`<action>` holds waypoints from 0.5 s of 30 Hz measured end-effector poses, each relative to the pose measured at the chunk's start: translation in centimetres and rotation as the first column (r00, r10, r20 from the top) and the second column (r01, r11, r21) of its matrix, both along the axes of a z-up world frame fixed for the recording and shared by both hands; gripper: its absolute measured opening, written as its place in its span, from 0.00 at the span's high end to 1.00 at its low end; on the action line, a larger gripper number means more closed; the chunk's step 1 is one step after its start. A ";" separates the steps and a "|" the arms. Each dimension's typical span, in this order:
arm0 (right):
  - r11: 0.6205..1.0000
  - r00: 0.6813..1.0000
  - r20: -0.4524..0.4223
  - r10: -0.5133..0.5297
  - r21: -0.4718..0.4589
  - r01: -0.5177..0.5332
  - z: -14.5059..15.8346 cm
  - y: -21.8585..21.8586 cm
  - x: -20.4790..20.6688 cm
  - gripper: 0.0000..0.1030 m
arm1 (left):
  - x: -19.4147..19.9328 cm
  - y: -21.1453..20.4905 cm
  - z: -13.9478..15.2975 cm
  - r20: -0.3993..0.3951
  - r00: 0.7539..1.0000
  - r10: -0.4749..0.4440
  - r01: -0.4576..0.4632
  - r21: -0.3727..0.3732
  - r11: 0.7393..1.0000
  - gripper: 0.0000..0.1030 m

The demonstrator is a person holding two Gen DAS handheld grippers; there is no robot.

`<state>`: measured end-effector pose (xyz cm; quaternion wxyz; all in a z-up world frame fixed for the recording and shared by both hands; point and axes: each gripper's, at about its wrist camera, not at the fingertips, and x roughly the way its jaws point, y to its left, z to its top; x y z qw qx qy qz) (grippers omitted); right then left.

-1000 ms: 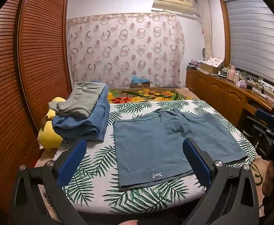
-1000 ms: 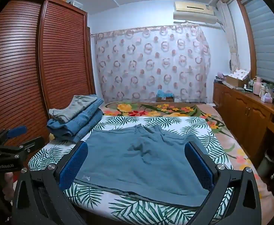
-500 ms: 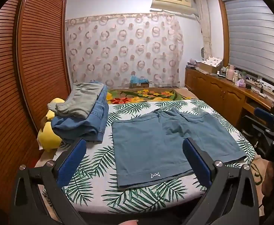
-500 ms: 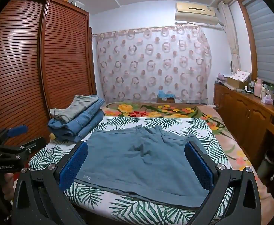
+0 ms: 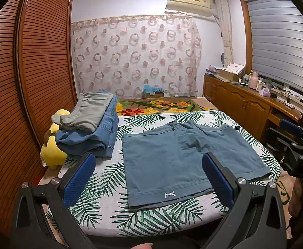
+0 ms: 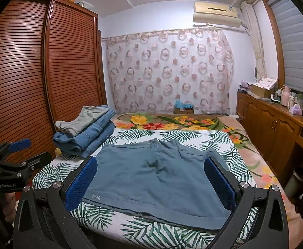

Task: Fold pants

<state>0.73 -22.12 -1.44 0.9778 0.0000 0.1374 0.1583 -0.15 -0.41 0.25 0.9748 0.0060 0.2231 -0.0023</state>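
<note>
Blue-grey shorts lie flat and spread on the bed's palm-leaf sheet, legs toward me, waist toward the far side; they also show in the right wrist view. My left gripper is open and empty, held above the near edge of the bed, short of the shorts' left leg hem. My right gripper is open and empty, held above the near edge in front of the shorts. Each gripper shows at the edge of the other's view.
A stack of folded jeans and grey pants sits at the bed's far left, with a yellow plush toy beside it. A slatted wooden wardrobe stands on the left. A wooden sideboard with bottles runs along the right.
Both grippers have drifted slightly; the views shifted a little. The shorts have not moved and both grippers stay open.
</note>
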 end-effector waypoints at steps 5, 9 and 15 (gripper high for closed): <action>1.000 1.000 0.004 -0.003 -0.010 0.003 0.0 0.2 0.0 0.00 | -0.1 -0.3 0.6 0.000 1.000 -0.004 0.004 -0.001 1.000 0.00; 1.000 1.000 0.003 -0.002 -0.007 0.002 0.0 0.3 0.0 0.00 | 0.1 -0.5 0.5 0.001 1.000 -0.001 0.001 0.002 1.000 0.00; 1.000 1.000 0.000 0.000 -0.005 0.000 -0.1 0.2 0.0 0.00 | 0.0 -0.5 0.5 0.002 1.000 -0.004 0.004 0.002 1.000 0.00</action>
